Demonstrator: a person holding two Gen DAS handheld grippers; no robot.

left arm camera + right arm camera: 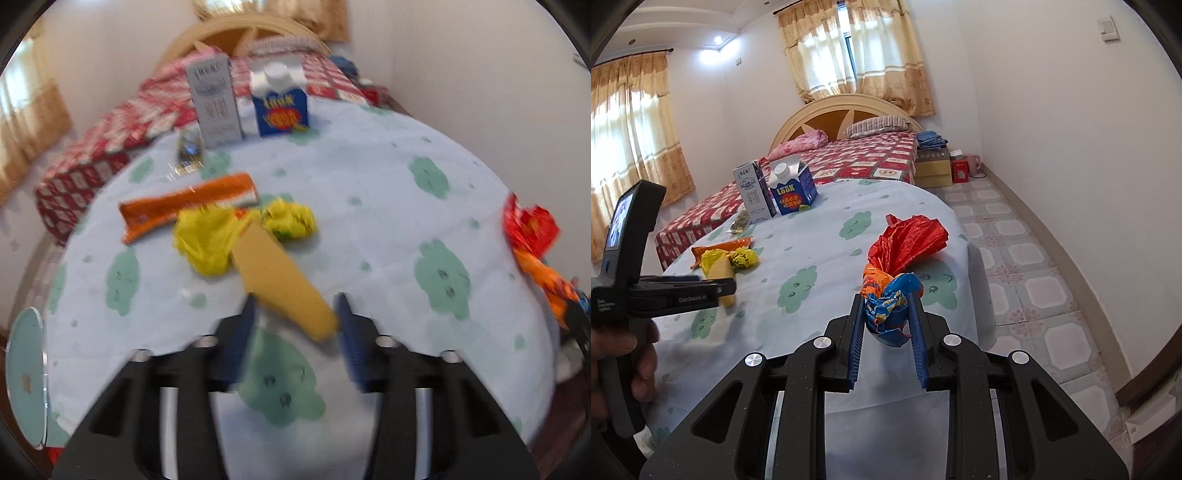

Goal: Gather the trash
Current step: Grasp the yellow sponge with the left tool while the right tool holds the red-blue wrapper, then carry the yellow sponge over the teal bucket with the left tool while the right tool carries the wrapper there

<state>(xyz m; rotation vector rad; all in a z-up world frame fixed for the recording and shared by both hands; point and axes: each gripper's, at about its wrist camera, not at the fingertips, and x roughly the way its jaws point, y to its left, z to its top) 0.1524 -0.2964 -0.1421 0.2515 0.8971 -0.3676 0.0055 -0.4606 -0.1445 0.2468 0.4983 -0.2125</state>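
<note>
My right claw (888, 325) is clamped on the blue end of a crumpled blue, orange and red foil wrapper (905, 251); most of it hangs out past the pads, so I judge a quick swing could let it slide free over the table (827, 236) edge onto the tiled floor (1027, 258). My left claw (295, 314) stands apart around a tan, flat, card-like strip (280, 273), which sits slanted between the pads and seems barely touched; that view is blurred, and closing in haste could knock the strip away or snag the pale blue cloth with green cloud prints (369, 177). Beyond it lie a crumpled yellow plastic wrapper (218, 236), a long orange packet (184, 206) and a small clear crinkled wrapper (188, 151), all uncollected. Farthest stand a grey upright carton (753, 194) with writing too small to read, and a blue gable-top carton with a white cap (792, 188) reading "LOOK". The left claw's body reads "GenRobot".
</note>
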